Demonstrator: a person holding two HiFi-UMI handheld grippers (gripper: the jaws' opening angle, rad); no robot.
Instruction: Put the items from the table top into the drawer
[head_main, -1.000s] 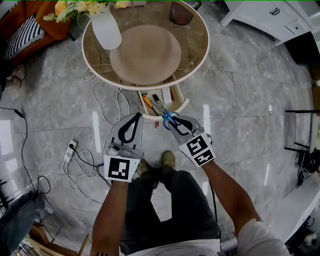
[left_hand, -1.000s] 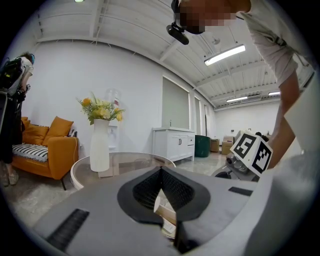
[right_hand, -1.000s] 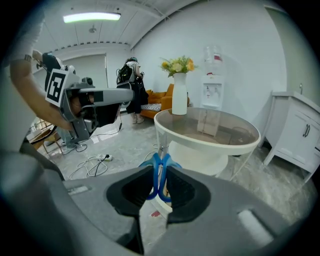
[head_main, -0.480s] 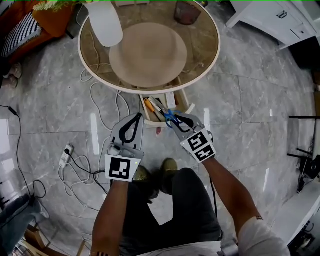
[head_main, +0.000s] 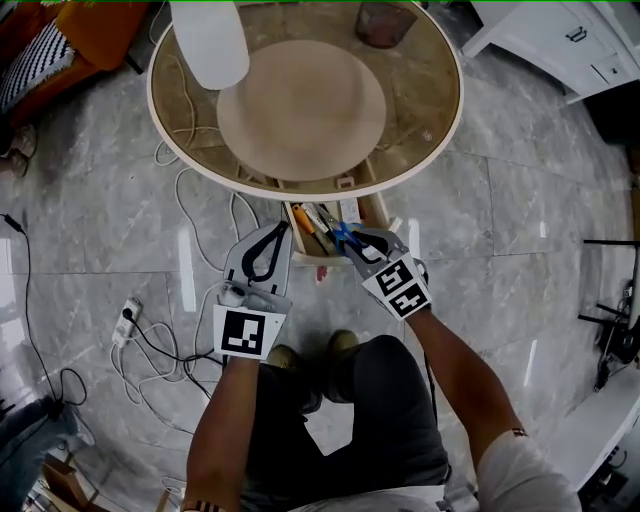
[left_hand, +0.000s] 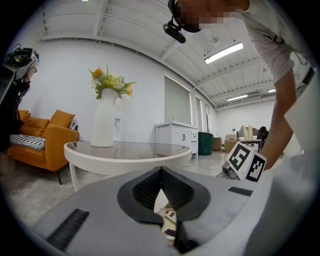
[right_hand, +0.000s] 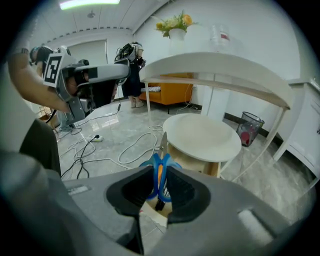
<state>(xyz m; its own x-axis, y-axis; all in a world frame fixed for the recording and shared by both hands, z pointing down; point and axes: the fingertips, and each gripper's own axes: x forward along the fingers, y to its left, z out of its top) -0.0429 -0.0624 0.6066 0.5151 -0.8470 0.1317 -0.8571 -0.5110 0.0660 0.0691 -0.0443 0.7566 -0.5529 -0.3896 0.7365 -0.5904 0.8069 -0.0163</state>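
My right gripper (head_main: 357, 244) is shut on a pair of blue-handled scissors (head_main: 340, 234). It holds them by the handles, blades pointing away, above the front of the open drawer (head_main: 322, 259) under the round glass-topped table (head_main: 440, 140). In the right gripper view the scissors (right_hand: 160, 167) stand upright between the pads of that gripper (right_hand: 161, 184). An orange-handled tool (head_main: 302, 221) and other small items lie in the drawer. My left gripper (head_main: 283, 232) is shut on nothing, just left of the drawer. In its own view the left gripper (left_hand: 160, 172) has its tips touching.
A white vase (head_main: 210, 40) and a dark cup (head_main: 385, 20) stand on the table top. White cables and a power strip (head_main: 127, 318) lie on the marble floor to the left. A white cabinet (head_main: 560, 40) stands at the far right, an orange sofa (head_main: 95, 25) at the far left.
Both grippers have come down and closer to the open drawer. The scissors, still in the right gripper, now hang over the drawer's front instead of short of it.
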